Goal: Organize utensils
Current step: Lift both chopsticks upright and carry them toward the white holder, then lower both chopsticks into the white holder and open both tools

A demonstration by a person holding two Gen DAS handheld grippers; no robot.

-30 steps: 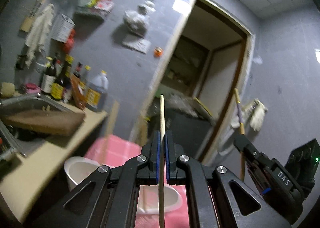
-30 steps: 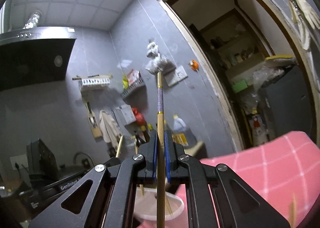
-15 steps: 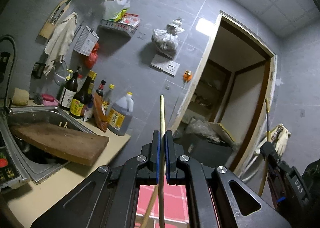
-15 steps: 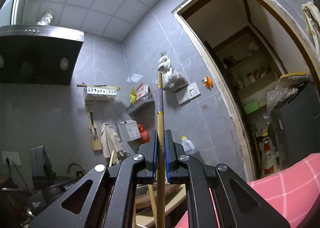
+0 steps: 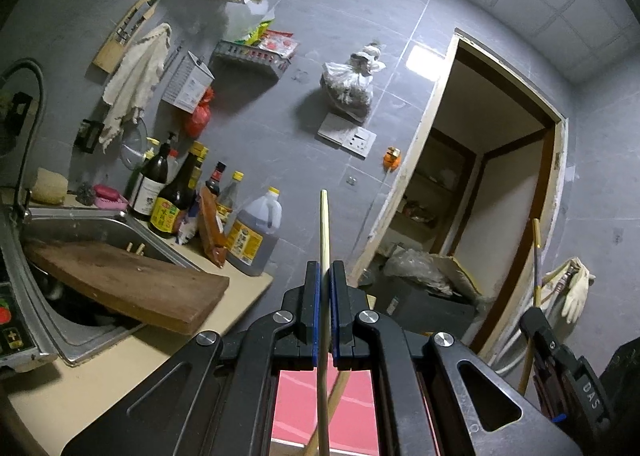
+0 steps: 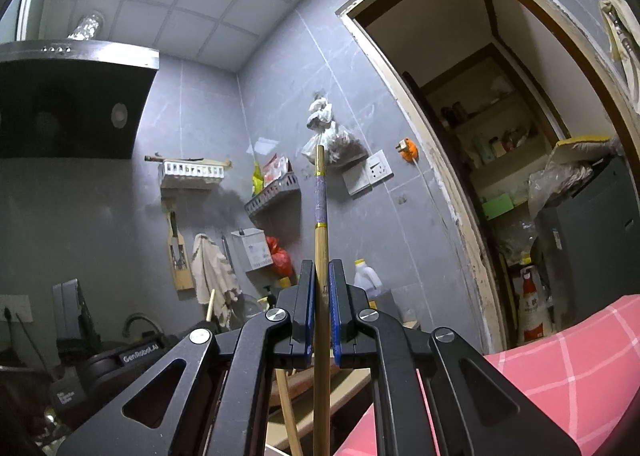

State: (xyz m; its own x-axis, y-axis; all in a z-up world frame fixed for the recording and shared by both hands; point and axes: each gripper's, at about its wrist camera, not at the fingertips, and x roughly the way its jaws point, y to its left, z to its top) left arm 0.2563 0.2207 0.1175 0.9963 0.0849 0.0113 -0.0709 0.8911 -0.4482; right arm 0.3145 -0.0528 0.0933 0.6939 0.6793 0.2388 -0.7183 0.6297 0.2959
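My left gripper [image 5: 325, 276] is shut on a plain pale wooden chopstick [image 5: 324, 232] that stands upright between its blue pads, tip pointing up at the wall. My right gripper [image 6: 320, 276] is shut on a darker bamboo chopstick [image 6: 320, 223] with a purple band and gold rings near its top, also upright. The right gripper [image 5: 568, 376] with its chopstick [image 5: 537, 256] shows at the lower right of the left wrist view. The left gripper's body [image 6: 120, 360] shows at the lower left of the right wrist view. Another chopstick [image 6: 290, 416] leans below the right gripper.
A pink checked cloth [image 6: 540, 376] lies below both grippers. A counter [image 5: 120, 368] at left holds a steel sink [image 5: 80, 223], a wooden cutting board [image 5: 132, 284] and several sauce bottles [image 5: 176, 195]. An open doorway [image 5: 480, 195] lies ahead to the right.
Both grippers have tilted upward while holding their chopsticks; the white bowl and most of the pink cloth have dropped out of view, and more wall and ceiling shows.
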